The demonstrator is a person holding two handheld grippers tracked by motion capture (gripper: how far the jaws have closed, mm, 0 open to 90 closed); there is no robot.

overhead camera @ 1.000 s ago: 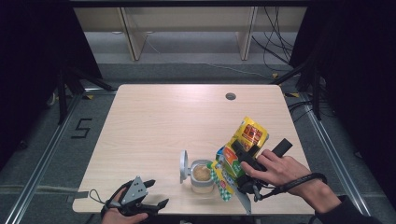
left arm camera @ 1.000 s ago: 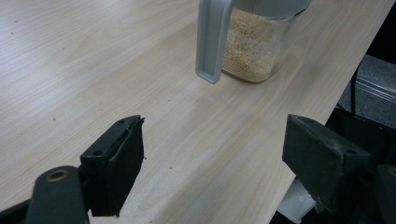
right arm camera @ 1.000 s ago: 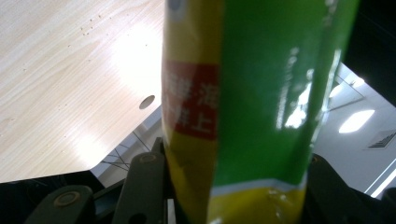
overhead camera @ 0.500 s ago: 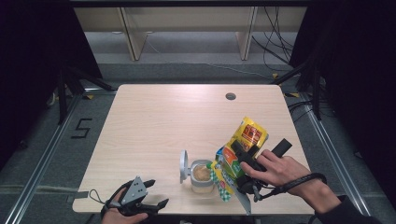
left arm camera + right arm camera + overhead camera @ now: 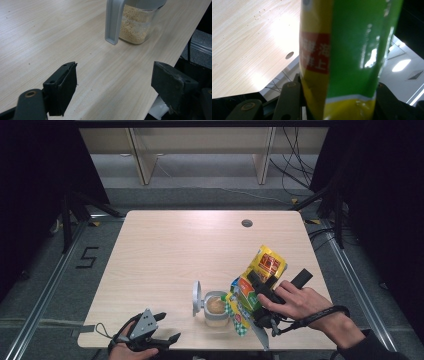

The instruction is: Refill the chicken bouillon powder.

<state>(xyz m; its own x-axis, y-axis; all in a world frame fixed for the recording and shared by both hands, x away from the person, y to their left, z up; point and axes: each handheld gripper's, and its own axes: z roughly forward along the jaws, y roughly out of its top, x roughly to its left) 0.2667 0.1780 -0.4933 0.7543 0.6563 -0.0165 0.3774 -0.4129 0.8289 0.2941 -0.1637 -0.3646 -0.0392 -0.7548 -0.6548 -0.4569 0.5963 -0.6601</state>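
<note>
A clear jar (image 5: 216, 309) part filled with pale grain stands near the table's front edge, its grey flip lid (image 5: 197, 297) standing open on its left. My right gripper (image 5: 255, 292) is shut on a yellow and green food pouch (image 5: 260, 277), held tilted with its lower end over the jar's right rim. In the right gripper view the pouch (image 5: 342, 57) sits squeezed between both jaws. My left gripper (image 5: 162, 330) rests open at the front left edge, its jaws spread wide. The left gripper view looks at the jar (image 5: 136, 27) and its hanging lid (image 5: 113, 21).
The wooden table (image 5: 175, 250) has a round cable hole (image 5: 246, 223) at its back right. Dark frames and cables stand beyond the table's sides, and the floor drops away past the front edge.
</note>
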